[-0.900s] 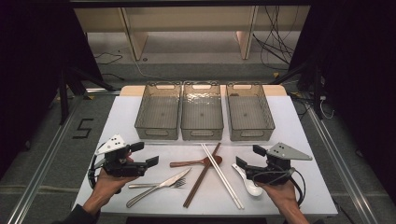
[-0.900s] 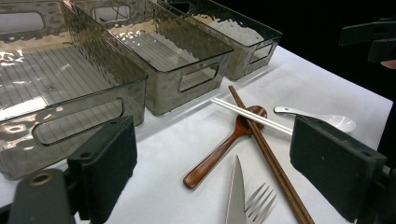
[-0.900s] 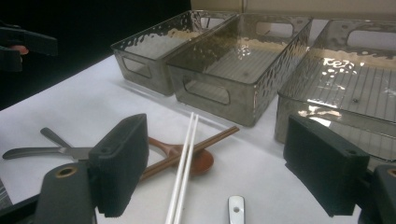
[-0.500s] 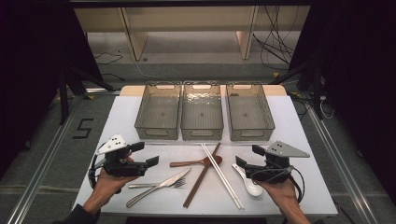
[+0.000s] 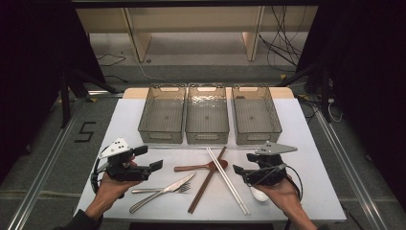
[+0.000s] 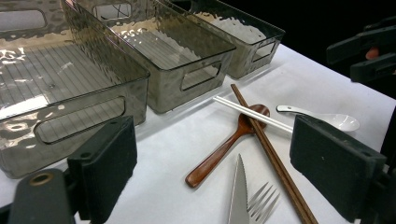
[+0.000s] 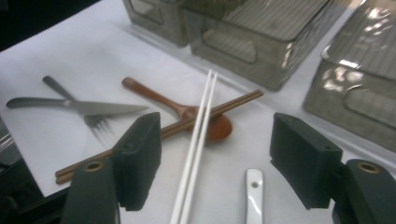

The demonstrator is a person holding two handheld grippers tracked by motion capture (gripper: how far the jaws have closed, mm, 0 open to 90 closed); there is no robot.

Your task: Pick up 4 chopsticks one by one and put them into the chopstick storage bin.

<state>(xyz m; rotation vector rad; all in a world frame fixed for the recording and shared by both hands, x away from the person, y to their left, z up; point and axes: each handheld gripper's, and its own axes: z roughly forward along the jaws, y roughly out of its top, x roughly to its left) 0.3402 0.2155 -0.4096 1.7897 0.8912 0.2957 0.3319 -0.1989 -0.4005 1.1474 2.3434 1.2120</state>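
A dark room surrounds the scene: black curtains at both sides of the high view, a grey floor with a pale shelf frame and loose cables at the top, and a "5" marked on the floor at left. The white table [image 5: 311, 143] fills the middle of the frame, its wooden edge showing at the far end.

Three smoky clear bins [image 5: 207, 115] stand side by side in the upper middle of the table, long axes running away from the camera.

Below them, at lower centre, lies the cutlery. The brown chopsticks [image 5: 208, 179] run from upper right to lower left, crossing the white chopsticks [image 5: 229, 181], which run from upper left to lower right. The wooden spoon [image 5: 201, 166] lies almost level, bowl to the right beneath both pairs, handle to the left. The knife [image 5: 163, 191] and fork [image 5: 160, 189] cross at lower left of the pile, the knife tip pointing up and right. A white spoon [image 5: 259, 193] lies just under the right hand.

The left gripper [image 5: 149, 158] hovers at lower left, jaws apart and pointing right at the cutlery, nothing between them. The right gripper [image 5: 241, 174] hovers at lower right, jaws apart, pointing left; in its own view the white chopsticks [image 7: 196, 144] and the spoon handle [image 7: 254, 196] lie below the gap, untouched.
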